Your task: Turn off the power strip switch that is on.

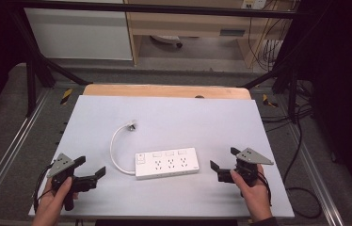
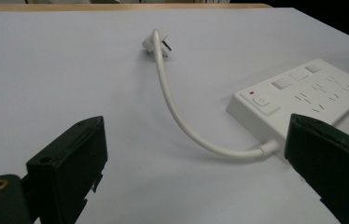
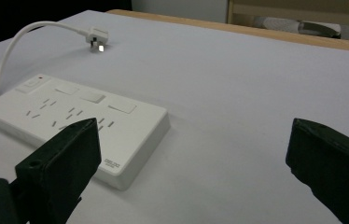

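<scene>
Power strip in the middle of the table, lying flat, sockets up, and both grippers flank it with nothing in hand. Nearest the person, the left gripper sits low off the strip's switch end, jaws released and wide apart; in the left gripper view the strip's near corner lies just inside the right-hand jaw, with the cable running out between them. On the other side, the right gripper hangs just off the strip's far end, jaws spread wide too, and in the right gripper view the strip lies ahead and to the left.

My read: this is the approach before a grasp. To do it well, the right gripper wants to square up across the strip's narrow width, not its length, and come down level so the pads meet the flat sides. The left one could steady the switch end or take the cable near its root.

Farther back, the cable arcs away to the plug, lying loose well apart from the strip, so watch that it doesn't drag or snag.
</scene>
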A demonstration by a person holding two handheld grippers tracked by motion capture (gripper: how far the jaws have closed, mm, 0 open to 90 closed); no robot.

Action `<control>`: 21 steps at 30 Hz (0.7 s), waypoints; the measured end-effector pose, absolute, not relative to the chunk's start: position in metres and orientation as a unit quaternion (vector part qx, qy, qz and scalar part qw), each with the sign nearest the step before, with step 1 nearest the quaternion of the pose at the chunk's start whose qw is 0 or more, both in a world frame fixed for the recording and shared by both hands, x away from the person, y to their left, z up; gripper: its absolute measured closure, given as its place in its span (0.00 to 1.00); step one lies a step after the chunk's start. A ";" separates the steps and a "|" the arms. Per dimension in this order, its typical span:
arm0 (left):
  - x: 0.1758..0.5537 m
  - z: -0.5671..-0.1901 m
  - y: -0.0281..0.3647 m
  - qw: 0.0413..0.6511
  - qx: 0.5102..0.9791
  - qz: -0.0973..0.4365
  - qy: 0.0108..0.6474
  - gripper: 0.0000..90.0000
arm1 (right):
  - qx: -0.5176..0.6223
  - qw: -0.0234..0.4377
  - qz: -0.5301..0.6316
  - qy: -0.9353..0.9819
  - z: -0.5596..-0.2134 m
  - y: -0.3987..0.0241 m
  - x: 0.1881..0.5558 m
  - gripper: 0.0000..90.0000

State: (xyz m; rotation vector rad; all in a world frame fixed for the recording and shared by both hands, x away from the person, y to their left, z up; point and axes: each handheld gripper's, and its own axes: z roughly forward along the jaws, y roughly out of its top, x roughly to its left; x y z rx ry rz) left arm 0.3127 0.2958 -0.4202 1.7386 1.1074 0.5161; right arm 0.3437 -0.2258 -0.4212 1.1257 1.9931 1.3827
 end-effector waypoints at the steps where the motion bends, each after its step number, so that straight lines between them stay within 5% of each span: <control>1: 0.313 -0.420 0.296 0.488 0.715 0.211 0.455 0.07 | 0.407 0.230 0.504 0.726 -0.421 -0.224 0.344 0.04; 21: 0.313 -0.420 0.296 0.488 0.713 0.208 0.459 0.08 | 0.366 0.198 0.516 0.749 -0.401 -0.178 0.358 0.04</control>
